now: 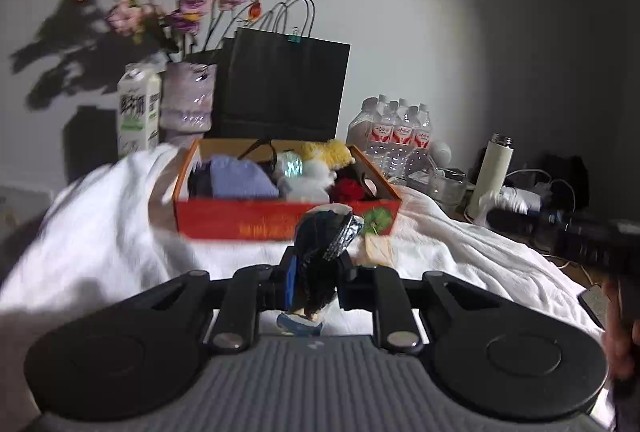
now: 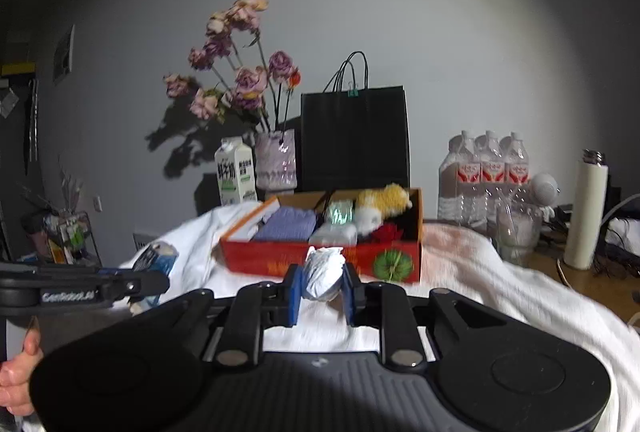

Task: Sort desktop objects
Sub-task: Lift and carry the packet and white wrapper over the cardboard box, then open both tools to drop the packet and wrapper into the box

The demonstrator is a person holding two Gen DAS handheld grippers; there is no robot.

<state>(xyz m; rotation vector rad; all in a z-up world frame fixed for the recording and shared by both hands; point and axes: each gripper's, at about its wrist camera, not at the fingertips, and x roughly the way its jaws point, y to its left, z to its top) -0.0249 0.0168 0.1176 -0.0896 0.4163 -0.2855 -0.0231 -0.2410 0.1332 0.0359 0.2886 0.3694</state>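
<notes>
We are holding one thing in each gripper, both just in front of the red box (image 1: 288,222) that sits on the white cloth (image 1: 100,232).

The left gripper (image 1: 318,272) is clamped on a dark bundle (image 1: 326,244), which looks like a soft, fuzzy thing with a glittery silver band (image 1: 345,237) wrapped across it. We are judging it light and squashy, so the pads are sinking in rather than meeting a hard edge. The band looks like the slippery part; we would keep the grip on the fuzzy body below it, not on the band. Something pale with a blue rim is hanging under the jaws, too blurred for us to name.

The right gripper (image 2: 322,288) is clamped on a crumpled white wad (image 2: 324,272), paper or thin plastic by the look of its creases. We are judging it very light and easily crushed, with little risk of breaking. It is pinched at its lower part, the wider crumpled top standing free above the pads.

The box is already holding soft things: a purple cloth (image 2: 286,226), a yellow plush toy (image 2: 384,202) and a red piece (image 2: 386,232) towards its right end. Behind the box a black paper bag (image 2: 354,140) is standing, with dried flowers (image 2: 240,72) to the bag's left. Free room in the box looks scarce, so we expect light things like ours to sit on top.
</notes>
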